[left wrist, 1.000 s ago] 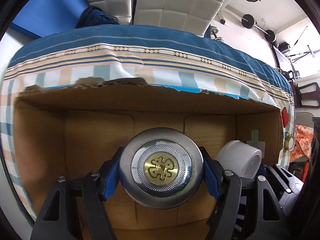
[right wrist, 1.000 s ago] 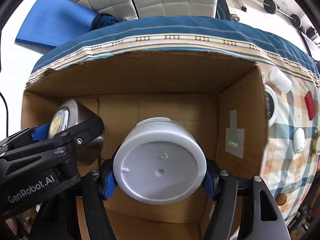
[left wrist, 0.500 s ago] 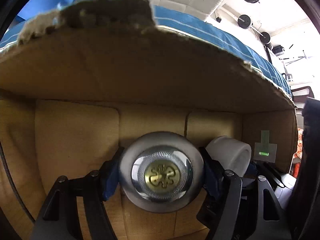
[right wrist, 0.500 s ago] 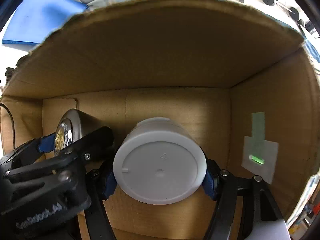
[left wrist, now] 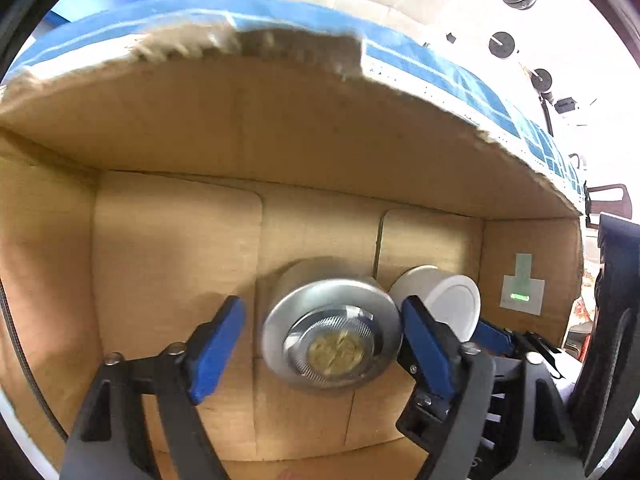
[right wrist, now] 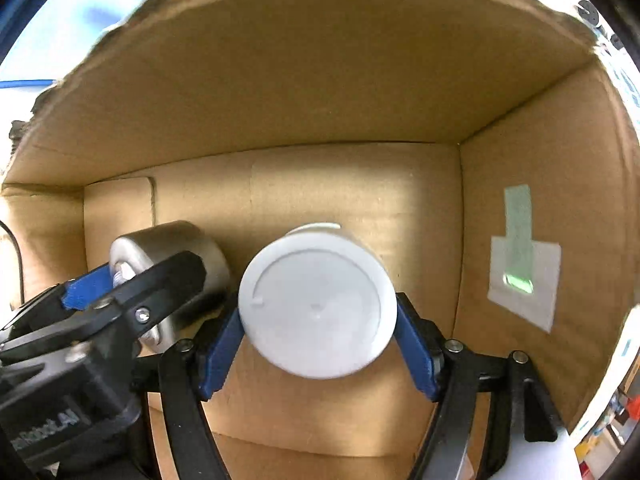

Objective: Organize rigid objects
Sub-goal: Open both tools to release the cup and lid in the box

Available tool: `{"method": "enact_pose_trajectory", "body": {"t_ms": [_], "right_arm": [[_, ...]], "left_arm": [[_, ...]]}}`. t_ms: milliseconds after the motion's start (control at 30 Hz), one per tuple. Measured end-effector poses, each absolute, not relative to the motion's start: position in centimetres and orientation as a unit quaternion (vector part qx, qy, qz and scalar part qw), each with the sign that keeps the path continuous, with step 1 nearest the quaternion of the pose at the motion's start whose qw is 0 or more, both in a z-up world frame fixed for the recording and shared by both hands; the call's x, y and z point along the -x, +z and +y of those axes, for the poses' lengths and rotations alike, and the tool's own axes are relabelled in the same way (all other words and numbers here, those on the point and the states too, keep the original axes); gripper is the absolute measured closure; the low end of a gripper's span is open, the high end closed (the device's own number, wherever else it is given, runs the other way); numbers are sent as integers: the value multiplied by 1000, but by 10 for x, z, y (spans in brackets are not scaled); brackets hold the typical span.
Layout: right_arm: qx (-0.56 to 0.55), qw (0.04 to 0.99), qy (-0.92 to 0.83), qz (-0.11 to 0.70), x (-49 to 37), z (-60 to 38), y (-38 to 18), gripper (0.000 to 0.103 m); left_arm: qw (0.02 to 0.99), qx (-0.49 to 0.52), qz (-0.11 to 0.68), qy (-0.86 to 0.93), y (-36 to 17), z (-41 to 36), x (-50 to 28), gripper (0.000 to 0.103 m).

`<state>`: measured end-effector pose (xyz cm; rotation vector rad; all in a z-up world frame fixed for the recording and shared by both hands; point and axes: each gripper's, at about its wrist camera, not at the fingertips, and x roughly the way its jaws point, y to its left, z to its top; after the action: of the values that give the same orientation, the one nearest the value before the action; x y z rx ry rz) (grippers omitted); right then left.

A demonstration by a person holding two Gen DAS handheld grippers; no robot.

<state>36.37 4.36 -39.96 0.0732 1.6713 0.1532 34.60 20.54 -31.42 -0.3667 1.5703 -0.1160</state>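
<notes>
Both grippers are deep inside a cardboard box [left wrist: 168, 240]. A round silver tin with a gold emblem [left wrist: 332, 340] lies on the box floor between the fingers of my left gripper [left wrist: 324, 344], which is open, with a clear gap on the left side. A white round plastic jar [right wrist: 318, 306] sits between the blue pads of my right gripper [right wrist: 320, 344], which has spread a little; the pads stand beside the jar. The jar also shows in the left wrist view [left wrist: 440, 300], and the tin in the right wrist view [right wrist: 172, 264].
The box's walls surround both grippers; its torn far rim [left wrist: 280, 48] stands above. A taped patch with a green light [right wrist: 520, 276] is on the right wall. Striped blue cloth [left wrist: 440, 68] lies behind the box.
Both grippers went down into the box. The left gripper opened and let the tin go onto the box floor. The right gripper's fingers widened around the jar.
</notes>
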Motion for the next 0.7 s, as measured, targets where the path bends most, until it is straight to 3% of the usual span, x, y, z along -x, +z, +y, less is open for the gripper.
{"method": "enact_pose_trajectory", "body": {"t_ms": [200,333,700], "right_arm": [[-31,672,74,736,-352,39,-377,16],[-31,683,76,726,-336,36,-359,0],[-3,717,76,693,-274,38,-294,0]], "left_arm": [[712,146,686,-32,-280,221,-328,20],[728,127,674,-20,-267,223,-305,0],[762,82,642,8,-228,195,-268,0]]}}
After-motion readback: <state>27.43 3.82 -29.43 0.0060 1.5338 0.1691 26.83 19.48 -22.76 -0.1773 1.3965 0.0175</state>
